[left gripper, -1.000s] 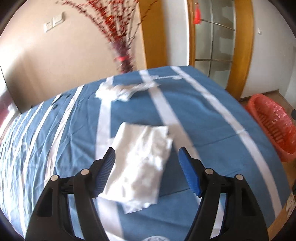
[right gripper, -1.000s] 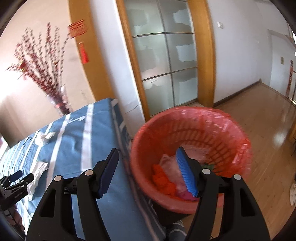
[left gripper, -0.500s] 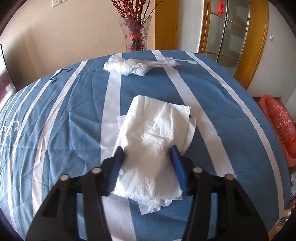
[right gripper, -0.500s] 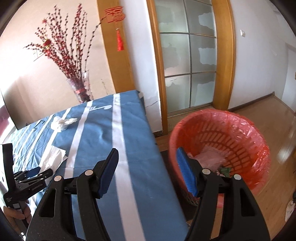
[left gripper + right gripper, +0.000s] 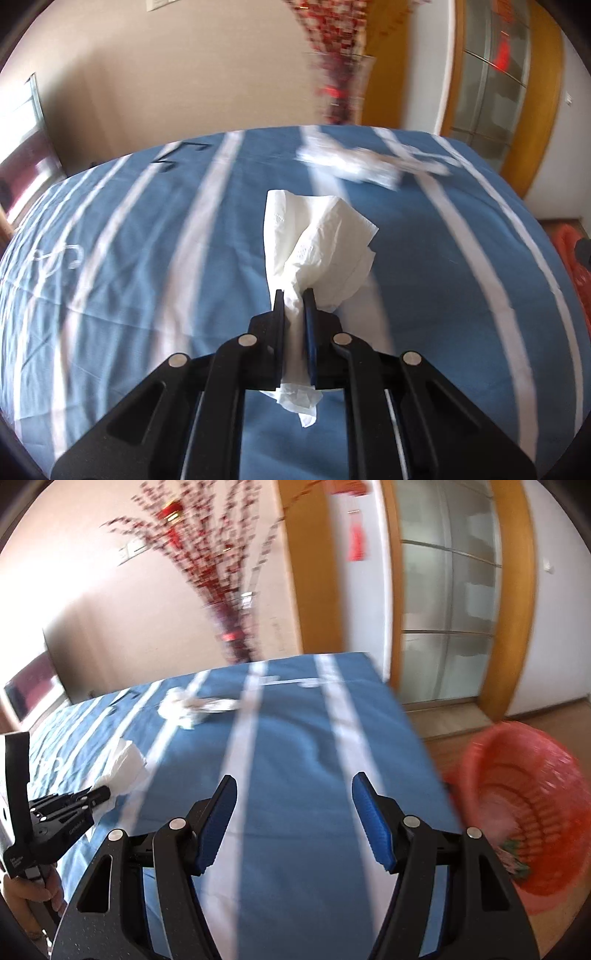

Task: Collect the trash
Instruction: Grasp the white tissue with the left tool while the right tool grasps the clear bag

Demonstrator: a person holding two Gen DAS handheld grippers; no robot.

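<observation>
My left gripper [image 5: 294, 295] is shut on a white paper tissue [image 5: 314, 236] and holds it lifted above the blue striped tablecloth [image 5: 147, 258]. The tissue also shows in the right wrist view [image 5: 127, 766], pinched in the left gripper [image 5: 105, 794]. A crumpled clear plastic bag [image 5: 365, 166] lies on the cloth farther back; it also shows in the right wrist view [image 5: 192, 707]. My right gripper [image 5: 295, 801] is open and empty above the table's near right part. The red trash basket [image 5: 517, 812] stands on the floor to the right of the table.
A glass vase with red-berry branches [image 5: 229, 620] stands at the table's far edge. A wooden-framed glass door [image 5: 450, 609] is behind the table. Wooden floor lies to the right. The basket's edge shows at right in the left wrist view [image 5: 572, 258].
My left gripper has closed on the tissue and lifted it off the cloth. My right gripper has swung left, away from the basket and over the table.
</observation>
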